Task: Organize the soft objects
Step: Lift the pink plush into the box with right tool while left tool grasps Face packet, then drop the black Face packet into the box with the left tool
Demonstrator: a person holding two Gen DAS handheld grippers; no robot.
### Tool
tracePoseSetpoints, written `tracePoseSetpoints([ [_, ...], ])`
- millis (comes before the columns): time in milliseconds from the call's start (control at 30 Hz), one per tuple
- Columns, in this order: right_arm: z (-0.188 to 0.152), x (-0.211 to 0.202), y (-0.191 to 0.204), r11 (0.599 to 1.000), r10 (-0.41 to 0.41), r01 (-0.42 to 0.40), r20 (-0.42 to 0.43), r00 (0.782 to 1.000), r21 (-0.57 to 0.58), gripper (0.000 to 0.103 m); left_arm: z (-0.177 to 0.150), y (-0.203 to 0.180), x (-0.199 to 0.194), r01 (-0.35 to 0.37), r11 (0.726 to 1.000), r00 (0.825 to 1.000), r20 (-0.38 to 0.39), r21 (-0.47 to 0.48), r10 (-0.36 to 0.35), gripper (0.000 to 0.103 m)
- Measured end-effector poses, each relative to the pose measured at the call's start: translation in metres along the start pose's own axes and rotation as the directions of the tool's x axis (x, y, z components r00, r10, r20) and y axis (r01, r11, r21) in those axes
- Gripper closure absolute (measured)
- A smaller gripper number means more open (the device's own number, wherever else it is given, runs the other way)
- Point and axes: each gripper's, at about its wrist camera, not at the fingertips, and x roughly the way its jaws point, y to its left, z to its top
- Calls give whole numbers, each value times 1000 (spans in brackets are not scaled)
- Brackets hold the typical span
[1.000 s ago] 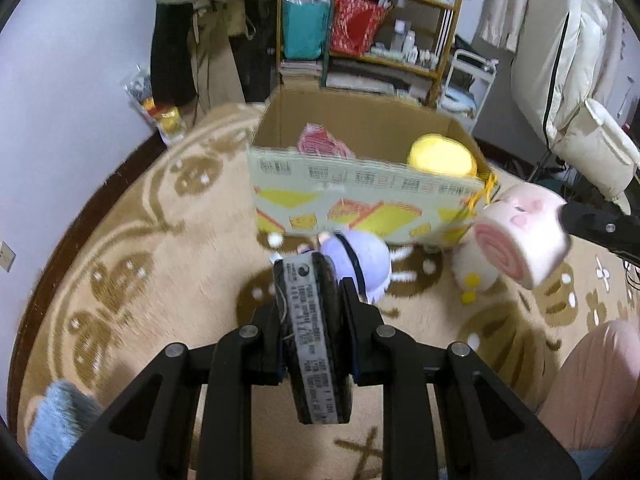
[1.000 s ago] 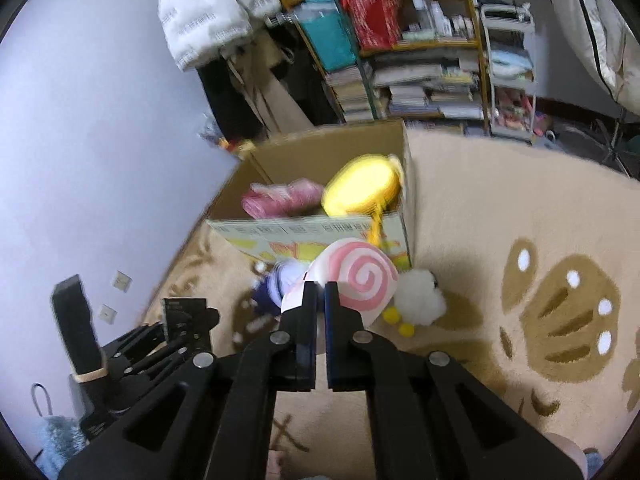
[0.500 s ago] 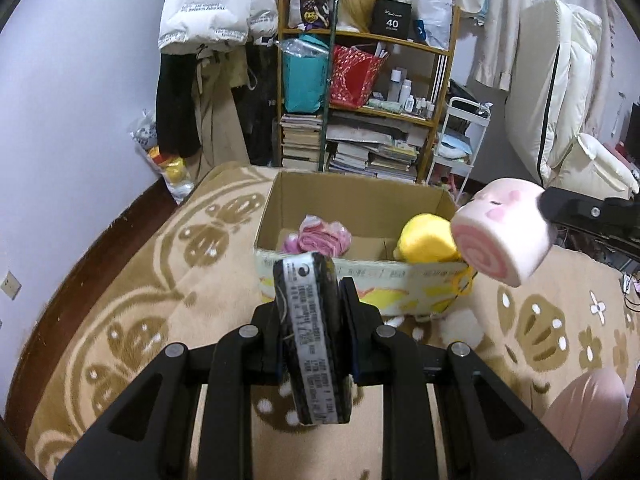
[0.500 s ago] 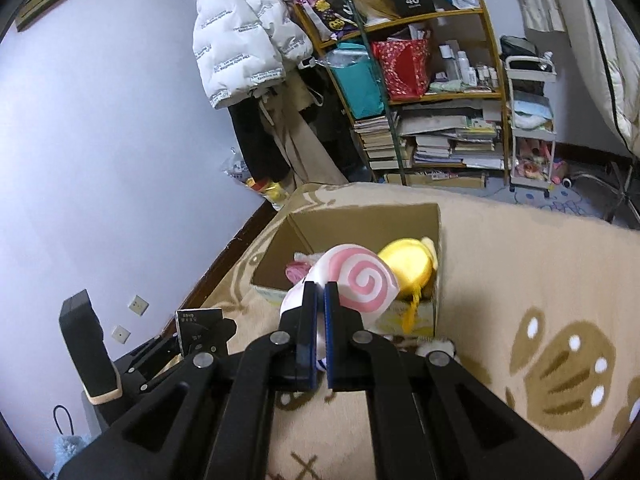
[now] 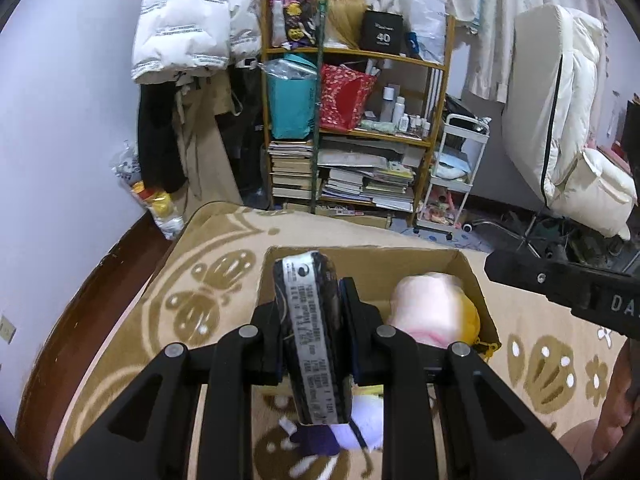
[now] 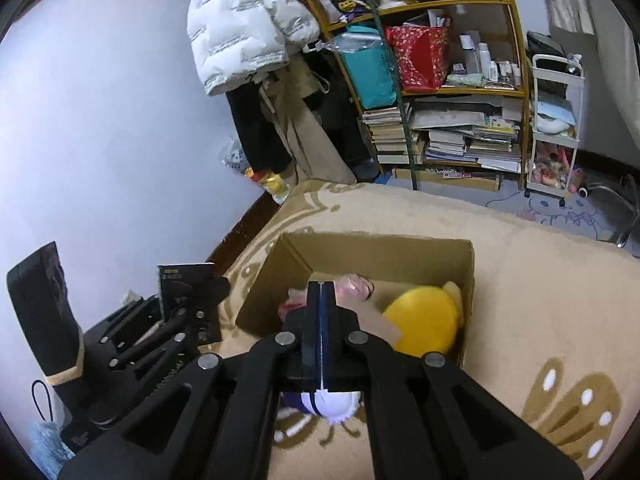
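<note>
My left tongs (image 5: 310,316) pinch a dark labelled pouch (image 5: 312,340) above the cardboard box (image 6: 400,248); right tongs (image 6: 321,296) are closed, empty, yellow plush (image 6: 424,320) at 2 o'clock.

A wooden shelf unit (image 5: 352,128) stands against the far wall — it carries a teal bag (image 5: 288,100), a red bag (image 5: 346,96), bottles and stacked books (image 5: 292,172). A white puffer jacket (image 5: 184,20) hangs to its left. A white trolley (image 5: 456,172) stands just beside the shelf unit's right side. A beige patterned rug (image 6: 540,280) covers the floor.
</note>
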Motion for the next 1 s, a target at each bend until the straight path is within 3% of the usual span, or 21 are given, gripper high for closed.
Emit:
tracePoseSetpoints([
  [133,3,12,-6,1000,3,-3,-23,1000,16,102,5,-3,25,13,1000,999,-34,2,-13,80],
  [233,3,14,-13,999,31,-30,-35,999,37,102,4,-7,41,-23,1000,997,-72,14,24,78],
  [333,1,16,-16,1000,7,-6,-63,998,18,99,0,-6,54,-22,1000,993,-113,-8,21,78],
  [400,-2,16,-19,1000,4,-3,-71,997,17,99,-2,-5,57,-2,1000,992,-123,-24,-1,71],
  [467,-4,17,-24,1000,-3,5,-81,997,29,97,-3,-4,57,-23,999,993,-113,-30,20,51],
  [600,-7,13,-31,999,-19,23,-87,996,45,92,-4,-3,48,-55,998,994,-94,-31,52,37],
  [633,-8,11,-31,999,-22,26,-91,996,41,89,-4,-2,46,-56,998,994,-95,-27,53,29],
  [700,-9,7,-30,999,-45,48,-104,994,26,76,-6,-3,41,-94,996,990,-104,6,94,25],
  [767,-12,1,-29,996,-81,83,-103,991,13,40,-8,-2,37,-100,995,988,-117,30,103,24],
  [833,-15,-7,-27,994,-107,108,-97,990,5,23,-12,1,31,-106,994,985,-132,32,110,23],
  [900,-17,-15,-26,994,-113,113,-92,989,-6,16,-15,4,23,-113,993,984,-133,17,115,16],
  [967,-21,-20,-26,993,-117,117,-89,989,-11,0,-18,6,16,-137,990,981,-136,11,137,7],
  [1000,-23,-24,-26,994,-113,113,-77,991,-8,0,-21,6,11,-135,991,981,-138,13,136,7],
])
